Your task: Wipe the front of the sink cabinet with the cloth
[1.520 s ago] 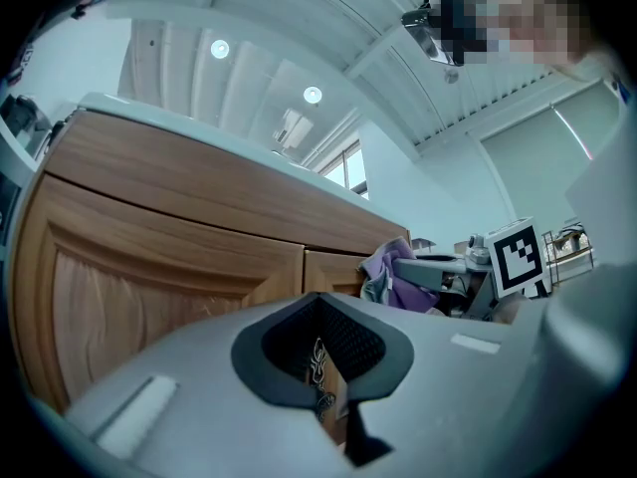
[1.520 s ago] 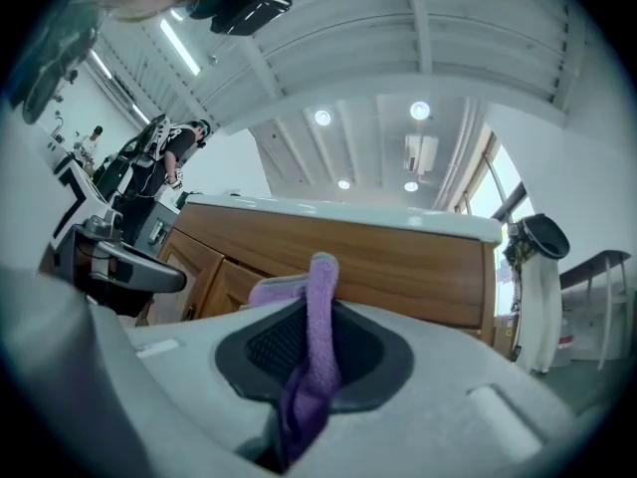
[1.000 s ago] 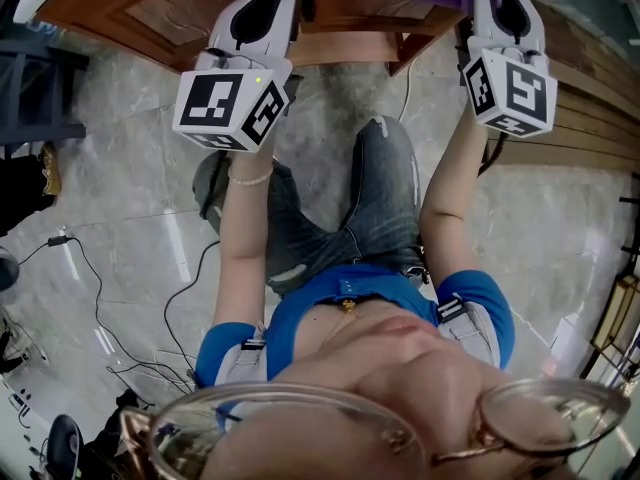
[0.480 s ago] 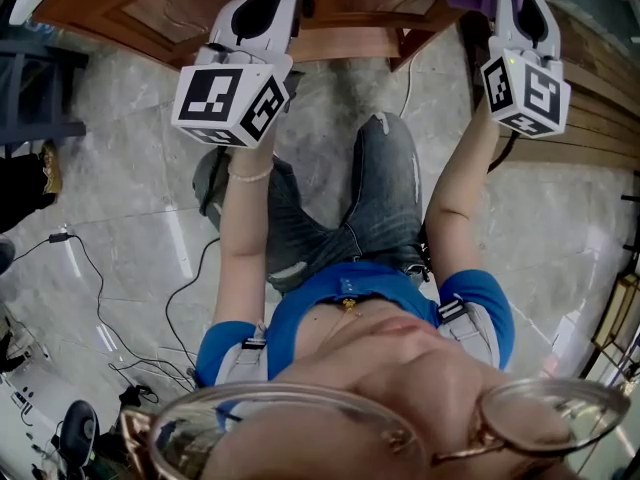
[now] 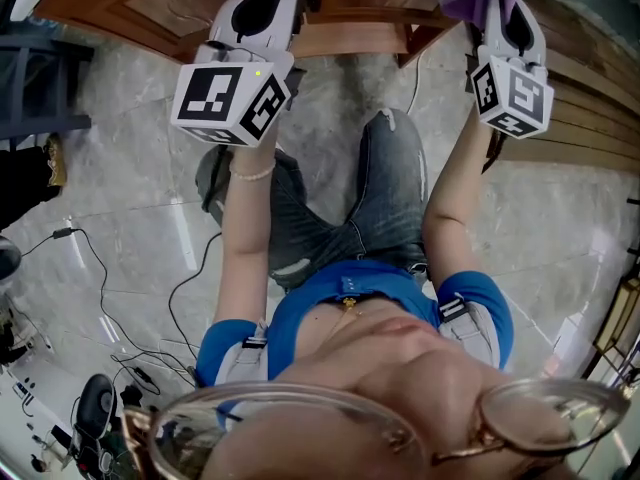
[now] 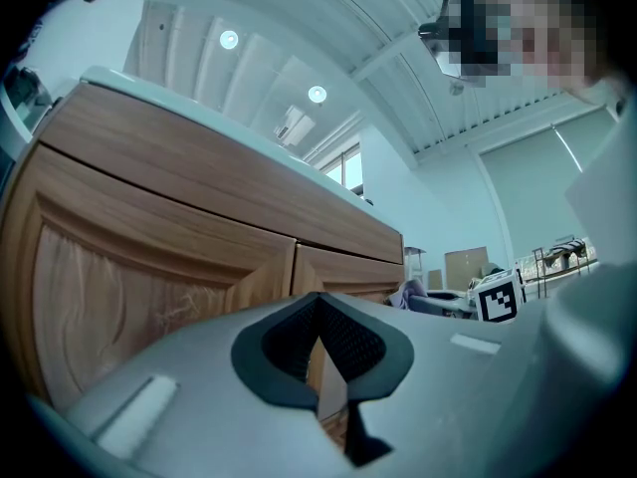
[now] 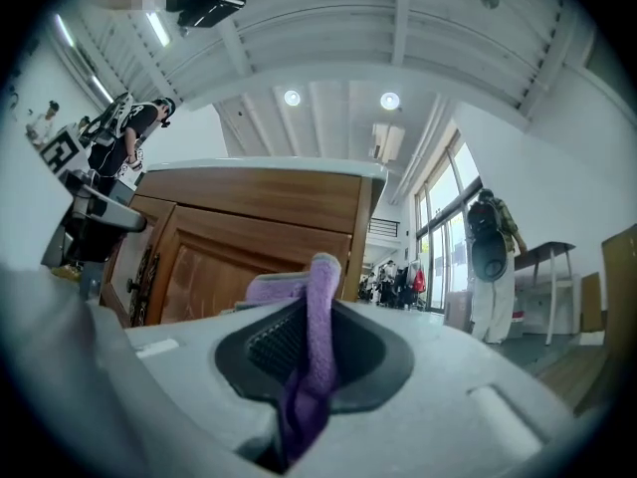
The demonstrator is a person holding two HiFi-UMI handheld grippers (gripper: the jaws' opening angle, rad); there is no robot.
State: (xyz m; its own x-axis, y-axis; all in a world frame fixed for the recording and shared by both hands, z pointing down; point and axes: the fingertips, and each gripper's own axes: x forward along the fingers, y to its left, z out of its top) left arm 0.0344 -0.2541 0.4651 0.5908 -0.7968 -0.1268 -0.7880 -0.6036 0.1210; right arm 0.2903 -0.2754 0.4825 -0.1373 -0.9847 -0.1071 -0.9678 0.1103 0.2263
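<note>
one person kneels on the grey marble floor point(image 5: 120, 188) in blue jeans point(image 5: 385, 203), both forearms stretched forward and up, one two-jaw gripper in each hand, so two grippers in all. each carries one black-and-white marker cube: the left cube point(image 5: 232, 103) sits above the left wrist, the right cube point(image 5: 512, 93) above the right.

the left gripper point(image 6: 322, 345) points at the cabinet with its jaws drawn together to a thin slit and nothing between them. the right gripper point(image 7: 307, 358) is raised a little to the side, near the cabinet's right corner, and its jaws are clamped on the single purple microfibre cloth point(image 7: 320, 297). the cloth stands up out of the jaws in a fold and bunches over the tips.

beyond them stands the one brown wooden sink cabinet point(image 6: 149, 267), with two panelled doors side by side showing in the left gripper view and a pale worktop point(image 6: 189, 103) along its top. whether the cloth is touching the wood cannot be told from any view.
</note>
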